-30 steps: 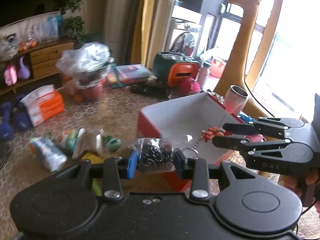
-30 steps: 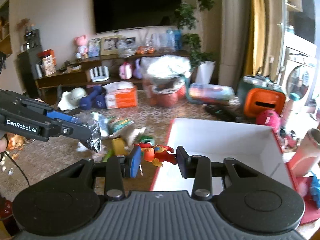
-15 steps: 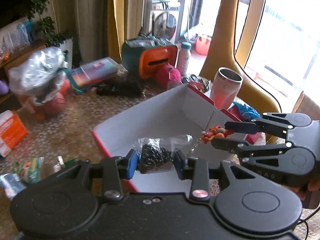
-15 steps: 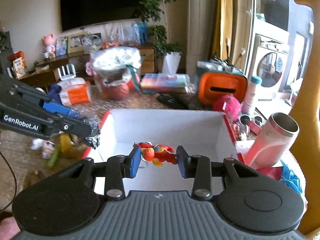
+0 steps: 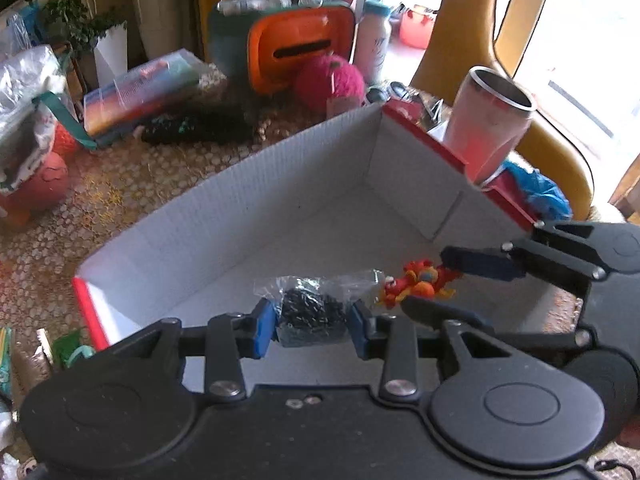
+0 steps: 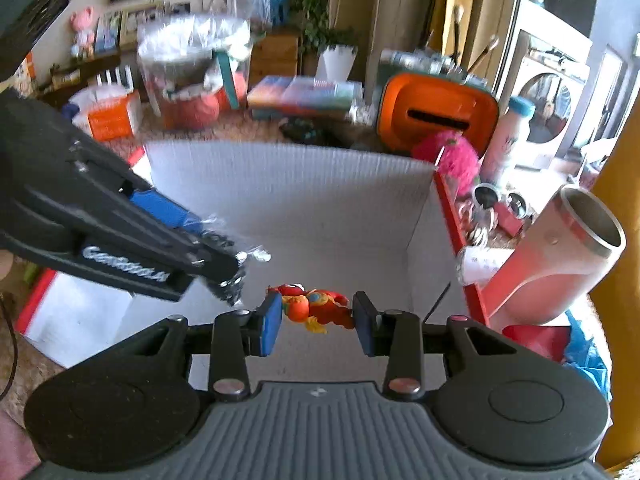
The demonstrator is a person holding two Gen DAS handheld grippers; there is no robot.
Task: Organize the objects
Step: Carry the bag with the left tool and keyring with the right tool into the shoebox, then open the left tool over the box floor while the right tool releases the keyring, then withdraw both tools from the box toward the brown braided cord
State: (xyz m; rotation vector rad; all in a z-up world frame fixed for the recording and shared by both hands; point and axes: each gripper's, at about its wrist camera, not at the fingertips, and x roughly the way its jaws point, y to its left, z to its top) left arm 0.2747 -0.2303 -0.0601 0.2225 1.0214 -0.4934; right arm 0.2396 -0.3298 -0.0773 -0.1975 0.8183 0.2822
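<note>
The left gripper (image 5: 312,330) (partly blurred "GenRobot.AI" lettering on its side) pinches a clear bag of dark beads (image 5: 310,312). The right gripper (image 6: 318,322) clamps a red-orange toy keychain (image 6: 314,308). Both hang over the open white-lined red box (image 5: 248,196), beside a pink tumbler (image 6: 556,264).

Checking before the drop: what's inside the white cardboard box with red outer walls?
The white cardboard box with red outer walls shows only bare white floor and walls. Its near floor is hidden behind the left tool and right tool.
</note>
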